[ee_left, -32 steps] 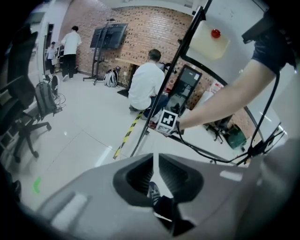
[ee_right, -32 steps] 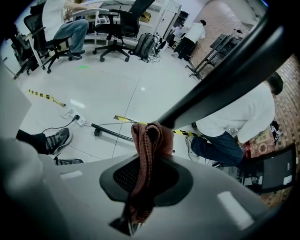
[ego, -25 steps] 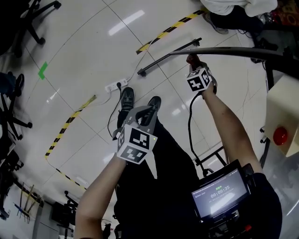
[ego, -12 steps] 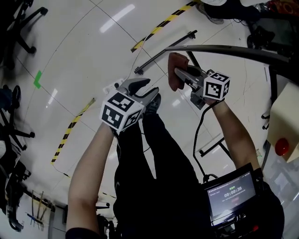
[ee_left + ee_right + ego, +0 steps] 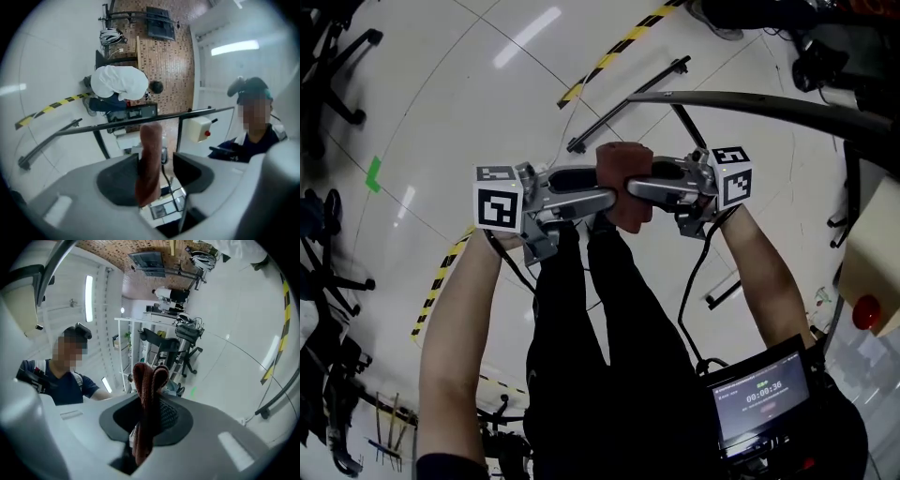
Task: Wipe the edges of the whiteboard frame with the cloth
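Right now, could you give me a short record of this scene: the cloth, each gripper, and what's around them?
cloth: reddish-brown, bunched, up in the air
right gripper: shut on cloth
left gripper: jaws have just been opening; wide apart, cloth between them, not pinched
pose: both point at each other, tip to tip, above the person's legs
floor: pale tiles with yellow-black tape

I see the cloth (image 5: 149, 380) as a coarse, ribbed weave, matt rust-brown. The left gripper (image 5: 157, 171) and right gripper (image 5: 147, 414) have smooth, matt grey plastic shells. The floor (image 5: 441, 103) is glossy white tile.
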Demonstrator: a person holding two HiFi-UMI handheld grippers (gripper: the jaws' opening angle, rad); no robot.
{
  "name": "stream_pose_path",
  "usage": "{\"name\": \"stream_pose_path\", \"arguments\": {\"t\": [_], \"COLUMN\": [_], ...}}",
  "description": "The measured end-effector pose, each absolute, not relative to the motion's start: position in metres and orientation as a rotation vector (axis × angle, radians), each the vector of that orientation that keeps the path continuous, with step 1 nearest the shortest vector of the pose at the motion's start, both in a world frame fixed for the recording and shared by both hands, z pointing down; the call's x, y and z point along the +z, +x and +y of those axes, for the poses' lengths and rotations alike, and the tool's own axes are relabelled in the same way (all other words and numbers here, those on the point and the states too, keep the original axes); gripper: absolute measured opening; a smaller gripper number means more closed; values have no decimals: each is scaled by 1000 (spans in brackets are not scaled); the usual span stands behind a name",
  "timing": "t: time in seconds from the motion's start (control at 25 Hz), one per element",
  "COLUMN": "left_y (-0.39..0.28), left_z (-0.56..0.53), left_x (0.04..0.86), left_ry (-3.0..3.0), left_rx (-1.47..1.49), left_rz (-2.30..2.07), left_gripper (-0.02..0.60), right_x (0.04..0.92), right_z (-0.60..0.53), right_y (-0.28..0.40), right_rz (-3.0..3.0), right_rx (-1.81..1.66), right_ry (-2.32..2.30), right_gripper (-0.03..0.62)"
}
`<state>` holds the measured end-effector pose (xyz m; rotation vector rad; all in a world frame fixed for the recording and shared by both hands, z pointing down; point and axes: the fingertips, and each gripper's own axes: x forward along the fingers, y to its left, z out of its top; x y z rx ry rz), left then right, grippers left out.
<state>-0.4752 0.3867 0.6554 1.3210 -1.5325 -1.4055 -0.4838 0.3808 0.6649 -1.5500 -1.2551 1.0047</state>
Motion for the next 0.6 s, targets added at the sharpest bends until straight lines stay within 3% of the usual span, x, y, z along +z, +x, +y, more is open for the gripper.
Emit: {"name": "stream_pose_path", "arguments": {"t": [0.16,0.6], "left_y": [-478,-483], "left_z": [381,375], "left_x": [654,691], "left_ry": [1317,1190], "left_rx": [-1372,-1163], "left_rz": [-1540,-1594], "left_gripper": [106,71], "right_x": [660,690], "right_z": [382,374], "right_y": [-485,-491], "right_rz": [-1245,-1400], "right_rx": [1036,845], "right_ry": [-1563,-1431], "right_gripper": [57,66]}}
